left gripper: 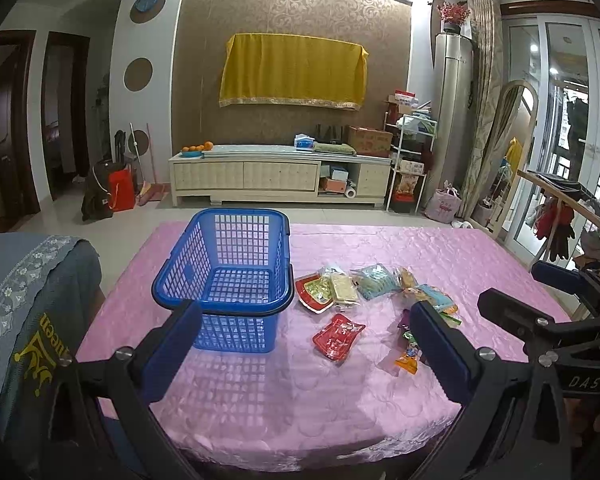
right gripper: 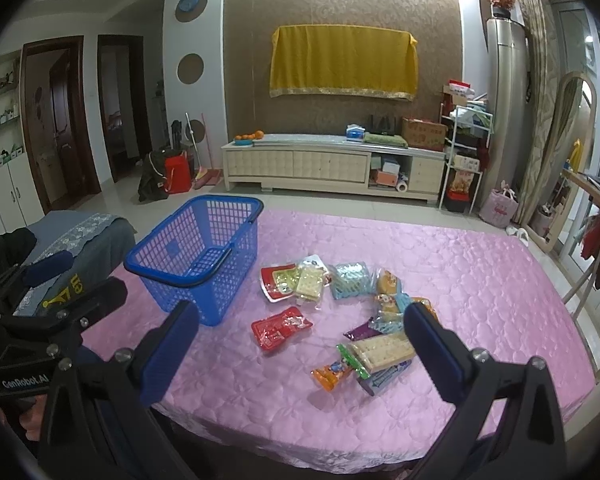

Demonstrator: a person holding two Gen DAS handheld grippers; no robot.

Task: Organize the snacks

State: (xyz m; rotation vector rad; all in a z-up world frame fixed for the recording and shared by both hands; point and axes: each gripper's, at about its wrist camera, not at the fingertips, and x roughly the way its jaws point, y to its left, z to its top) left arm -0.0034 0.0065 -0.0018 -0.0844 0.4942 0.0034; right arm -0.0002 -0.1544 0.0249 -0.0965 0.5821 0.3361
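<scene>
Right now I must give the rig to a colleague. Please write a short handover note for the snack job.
Left hand-held gripper: open, holds nothing.
Right hand-held gripper: open, holds nothing.
Blue basket: on the pink tablecloth, no snacks inside.
Snack packets: all loose on the cloth to the right of the basket; a red packet lies nearest it.
Done: nothing. Left: probably move every packet into the basket.

We see the basket (left gripper: pixel 224 280) on the counter (left gripper: pixel 440 252) at ten o'clock, with snack packets (left gripper: pixel 342 288) scattered at its three o'clock.
</scene>
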